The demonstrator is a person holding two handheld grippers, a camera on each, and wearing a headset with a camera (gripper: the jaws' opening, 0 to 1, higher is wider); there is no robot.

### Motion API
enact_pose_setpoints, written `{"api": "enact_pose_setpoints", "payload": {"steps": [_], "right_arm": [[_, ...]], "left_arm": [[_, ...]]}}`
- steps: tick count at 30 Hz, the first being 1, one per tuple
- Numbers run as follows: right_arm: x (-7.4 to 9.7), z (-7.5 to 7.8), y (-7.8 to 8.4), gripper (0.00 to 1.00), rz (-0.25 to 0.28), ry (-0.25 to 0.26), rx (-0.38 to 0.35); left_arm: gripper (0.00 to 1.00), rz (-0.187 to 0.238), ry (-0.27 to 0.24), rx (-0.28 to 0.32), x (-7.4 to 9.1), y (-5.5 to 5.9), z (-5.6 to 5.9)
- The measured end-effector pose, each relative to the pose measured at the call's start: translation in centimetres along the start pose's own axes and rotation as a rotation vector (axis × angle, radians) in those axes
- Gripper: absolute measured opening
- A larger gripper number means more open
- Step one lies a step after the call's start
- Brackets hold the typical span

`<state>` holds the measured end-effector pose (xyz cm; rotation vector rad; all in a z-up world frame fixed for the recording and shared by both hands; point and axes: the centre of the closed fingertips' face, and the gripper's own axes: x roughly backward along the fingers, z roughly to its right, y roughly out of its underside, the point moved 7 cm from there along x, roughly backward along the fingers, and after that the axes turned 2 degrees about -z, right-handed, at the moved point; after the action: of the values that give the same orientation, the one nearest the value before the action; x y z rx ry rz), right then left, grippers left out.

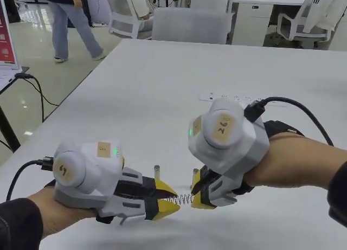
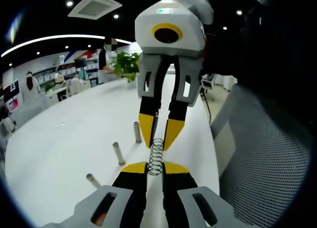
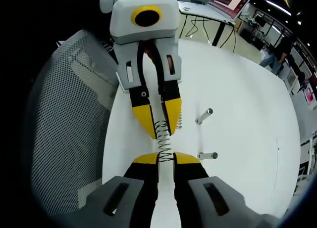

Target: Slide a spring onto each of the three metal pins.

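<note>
Wire spring (image 1: 186,198) pinched between left gripper (image 2: 155,167), right gripper (image 3: 166,159)

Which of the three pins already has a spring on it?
The farthest pin in the left gripper view's row: coils appear to wrap it, while the middle pin and nearest pin are smooth, bare metal.

White counter (image 1: 162,82), wide and plain out ahead of both claws. Just left of the left claw (image 2: 155,164), three metal pins stand on it in a row. There's the nearest pin (image 2: 92,180), bare, then the middle pin (image 2: 119,154), bare too. The far pin (image 2: 137,132) looks ribbed, as if sleeved in a spring, and it stands right beside the right claw (image 2: 158,139). Well beyond both claws, a flat white strip (image 1: 227,96) lies on the counter, too small to make out.
</note>
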<state>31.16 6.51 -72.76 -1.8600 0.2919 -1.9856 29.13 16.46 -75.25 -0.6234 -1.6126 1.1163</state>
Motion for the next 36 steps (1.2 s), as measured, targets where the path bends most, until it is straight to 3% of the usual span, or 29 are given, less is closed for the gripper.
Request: {"api": "enact_pose_setpoints", "payload": {"steps": [10,27,36], "right_arm": [[-0.4,-0.1,0.3,0.12,0.005,-0.018,-0.013],[-0.7,-0.1,0.8,0.09,0.005,-0.030,-0.022],[-0.3,-0.1,0.5,0.09,0.018,-0.018,-0.016]], "left_arm": [[0.03,0.006,0.010,0.003,0.0,0.0,0.1],[0.03,0.063,0.029,0.019,0.1,-0.9,0.3],[0.03,0.044,0.020,0.005,0.0,-0.7,0.3]]}}
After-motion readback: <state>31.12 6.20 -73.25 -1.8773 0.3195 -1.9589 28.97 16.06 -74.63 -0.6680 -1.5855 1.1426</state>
